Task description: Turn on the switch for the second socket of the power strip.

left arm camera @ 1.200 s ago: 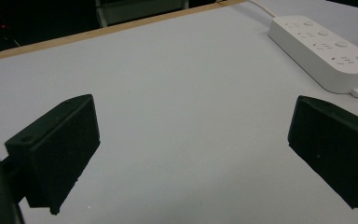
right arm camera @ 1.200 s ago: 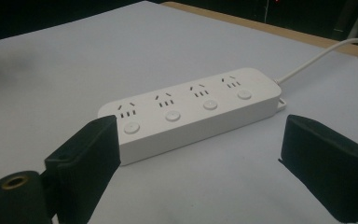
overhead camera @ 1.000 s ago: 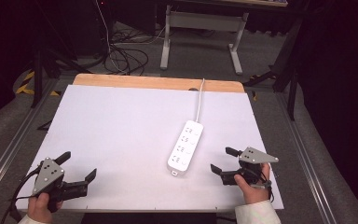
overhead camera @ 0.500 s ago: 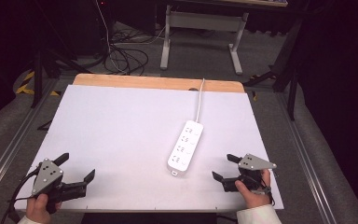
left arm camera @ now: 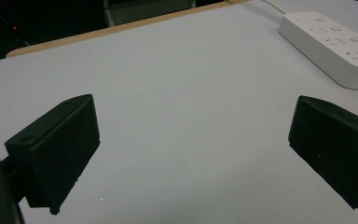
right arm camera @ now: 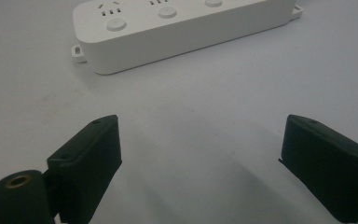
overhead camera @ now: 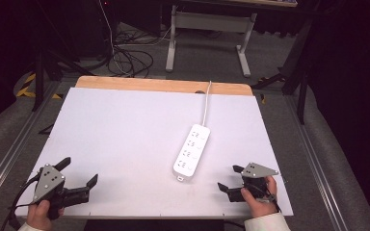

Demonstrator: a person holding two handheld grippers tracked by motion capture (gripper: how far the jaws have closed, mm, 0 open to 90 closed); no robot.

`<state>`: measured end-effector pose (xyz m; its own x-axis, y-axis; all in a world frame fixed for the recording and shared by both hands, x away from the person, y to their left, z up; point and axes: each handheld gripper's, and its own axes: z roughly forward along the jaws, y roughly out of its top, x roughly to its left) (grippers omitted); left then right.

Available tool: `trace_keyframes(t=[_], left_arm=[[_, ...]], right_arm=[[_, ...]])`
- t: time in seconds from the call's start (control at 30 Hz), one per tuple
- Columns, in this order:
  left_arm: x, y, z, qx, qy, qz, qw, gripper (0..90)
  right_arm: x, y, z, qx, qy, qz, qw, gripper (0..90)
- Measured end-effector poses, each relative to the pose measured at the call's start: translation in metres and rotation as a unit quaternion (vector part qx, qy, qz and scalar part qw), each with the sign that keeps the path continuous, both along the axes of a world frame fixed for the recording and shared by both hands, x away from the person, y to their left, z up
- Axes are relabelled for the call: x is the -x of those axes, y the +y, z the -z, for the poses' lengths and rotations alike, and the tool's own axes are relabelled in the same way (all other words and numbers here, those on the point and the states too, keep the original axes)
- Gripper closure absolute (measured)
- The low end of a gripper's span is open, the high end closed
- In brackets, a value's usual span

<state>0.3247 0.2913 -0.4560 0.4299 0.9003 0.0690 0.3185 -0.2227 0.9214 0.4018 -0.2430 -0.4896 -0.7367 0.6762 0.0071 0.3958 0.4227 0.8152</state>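
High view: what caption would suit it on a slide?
Two open hand-held grippers, left and right, rest near a white power strip on a white table.

The power strip (overhead camera: 192, 153) has a white plastic housing, smooth, with a slight sheen; its cord (overhead camera: 205, 103) is sheathed in smooth white plastic. The bench (overhead camera: 125, 130) carries a matt white sheet, smooth and unmarked, over a board whose far edge shows light wood with a satin finish. The jaws of the left hand-held gripper (overhead camera: 80, 172) and the right hand-held gripper (overhead camera: 230, 178) are matt black plastic with a fine, dull texture. Each hand-held gripper carries a grey top plate that looks like matt metal. The floor (overhead camera: 9, 125) beside the bench is grey, rough-looking carpet.
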Motion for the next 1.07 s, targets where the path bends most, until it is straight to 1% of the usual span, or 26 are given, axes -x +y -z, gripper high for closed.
trace_keyframes(t=[0.1, 0.23, 0.47, 0.6, 0.67, 0.77, 0.87, 0.93, 1.0, 1.07], left_arm=[[-0.001, -0.001, 0.001, 0.000, -0.001, 0.001, 1.0000, 2.4], [-0.002, 0.000, 0.002, 0.001, -0.002, 0.000, 1.0000, 2.4], [-0.001, 0.000, 0.001, 0.000, -0.001, 0.002, 1.0000, 2.3], [-0.002, 0.000, 0.002, -0.003, 0.003, 0.000, 1.0000, 2.4], [-0.002, 0.000, 0.002, -0.003, 0.004, 0.003, 1.0000, 2.3], [-0.002, 0.000, 0.001, -0.006, 0.003, 0.002, 1.0000, 2.4], [-0.001, 0.001, 0.001, -0.005, 0.001, -0.001, 1.0000, 2.4], [0.000, 0.002, 0.002, -0.001, 0.000, -0.005, 1.0000, 2.4], [0.001, 0.003, 0.002, 0.002, -0.002, -0.007, 1.0000, 2.2], [0.000, 0.003, 0.003, 0.002, -0.003, -0.008, 1.0000, 2.2]], right_arm=[[0.000, 0.002, -0.001, 0.003, -0.006, -0.002, 1.0000, 12.9], [0.001, 0.000, -0.003, -0.002, -0.020, -0.003, 0.9998, 12.8], [0.003, 0.002, -0.007, -0.001, -0.035, -0.018, 0.9992, 13.5], [0.003, 0.000, -0.008, -0.004, -0.039, -0.017, 0.9991, 13.4], [0.004, 0.000, -0.008, -0.004, -0.041, -0.018, 0.9990, 13.4], [0.003, 0.003, -0.009, -0.009, -0.045, -0.017, 0.9988, 13.4], [0.004, 0.005, -0.011, -0.009, -0.052, -0.017, 0.9985, 13.4], [0.004, 0.005, -0.011, -0.010, -0.053, -0.017, 0.9984, 13.4], [0.004, 0.003, -0.011, -0.011, -0.055, -0.010, 0.9984, 13.4], [0.004, 0.001, -0.011, -0.016, -0.057, -0.007, 0.9982, 13.4]])
